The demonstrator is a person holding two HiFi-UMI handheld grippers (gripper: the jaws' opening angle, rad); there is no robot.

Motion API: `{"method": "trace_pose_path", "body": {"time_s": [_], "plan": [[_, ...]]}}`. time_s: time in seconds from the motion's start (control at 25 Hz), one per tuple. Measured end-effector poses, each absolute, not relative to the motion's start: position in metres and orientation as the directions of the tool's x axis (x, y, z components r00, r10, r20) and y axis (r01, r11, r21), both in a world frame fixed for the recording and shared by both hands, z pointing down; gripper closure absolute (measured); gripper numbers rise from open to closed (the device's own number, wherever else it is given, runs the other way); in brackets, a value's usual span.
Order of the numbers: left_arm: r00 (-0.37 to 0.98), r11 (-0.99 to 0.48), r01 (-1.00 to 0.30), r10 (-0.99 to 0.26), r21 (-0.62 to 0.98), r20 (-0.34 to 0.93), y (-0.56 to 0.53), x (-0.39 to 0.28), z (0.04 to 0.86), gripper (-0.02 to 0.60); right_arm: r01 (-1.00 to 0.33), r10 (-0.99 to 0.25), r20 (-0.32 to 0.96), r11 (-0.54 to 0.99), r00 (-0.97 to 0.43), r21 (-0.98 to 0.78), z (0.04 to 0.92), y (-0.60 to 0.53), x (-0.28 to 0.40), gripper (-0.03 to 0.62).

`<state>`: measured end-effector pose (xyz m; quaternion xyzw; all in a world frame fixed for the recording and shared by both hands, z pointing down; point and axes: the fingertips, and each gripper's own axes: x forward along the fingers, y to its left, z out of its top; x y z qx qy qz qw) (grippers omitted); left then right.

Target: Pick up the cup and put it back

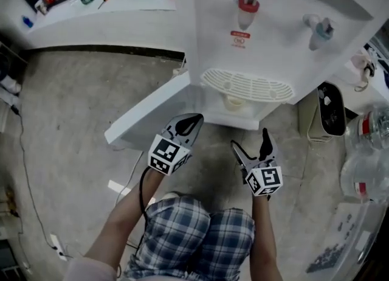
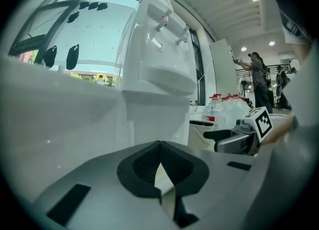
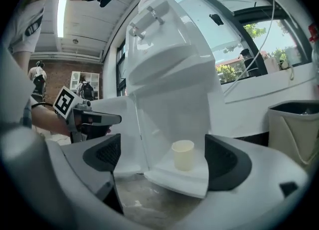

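Plaid-clad knees [image 1: 200,237] fill the near bottom edge of the head view, with both forearms reaching forward over them. At far left a thin dark cable [image 1: 24,170] trails along the grey floor [image 1: 79,103].

Right of it the open white door [image 1: 152,112] of the water dispenser [image 1: 273,30] swings out toward the near left. The left gripper [image 1: 193,121] hangs just beside that door's near edge. In its own view the left gripper [image 2: 160,147] has its two dark pads pressed together with nothing between them, and the dispenser [image 2: 159,50] rises beyond.

Under the slotted drip tray [image 1: 246,85], the cup [image 1: 234,102] stands in the dispenser's lower compartment. It is pale and upright on the white shelf [image 3: 174,176], as the right gripper view shows it [image 3: 183,155].

The right gripper [image 1: 251,143] is held near the compartment's mouth, clear of the cup. Its jaws are spread wide and empty [image 3: 164,162], and the cup appears framed between them, farther off and untouched.

A red tap [image 1: 246,3] and a grey-blue tap [image 1: 320,28] sit higher on the dispenser. To the right stand a small bin [image 1: 328,112] and, at the edge, large clear water bottles [image 1: 368,152].
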<state>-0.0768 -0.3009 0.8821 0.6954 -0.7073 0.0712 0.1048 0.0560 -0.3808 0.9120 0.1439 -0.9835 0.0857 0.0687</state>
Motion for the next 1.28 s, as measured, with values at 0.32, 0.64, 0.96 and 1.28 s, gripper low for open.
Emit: {"method": "trace_pose_path", "body": {"time_s": [0.32,0.64,0.96,1.28], "plan": [[-0.015,0.028,-0.999,-0.966,0.044,0.257,-0.325,-0.081,0.938,0.557,-0.264,-0.242,0.199,0.960,-0.950,-0.089,0.969,-0.397,0.042,0.072],[-0.007,0.021,-0.998,-0.971,0.058,0.238,-0.336,-0.091,0.959,0.557,-0.322,-0.311,0.176,0.946,-0.934,-0.035,0.990,-0.417,0.002,0.072],[0.003,0.015,-0.997,-0.974,0.077,0.227,-0.342,-0.091,0.977,0.557,-0.406,-0.385,0.226,0.912,-0.895,-0.052,1.020,-0.439,-0.033,0.072],[0.017,0.006,-0.995,-0.972,0.098,0.236,-0.344,-0.086,0.988,0.557,-0.455,-0.436,0.291,0.891,-0.851,0.006,1.043,-0.460,-0.061,0.071]]}}
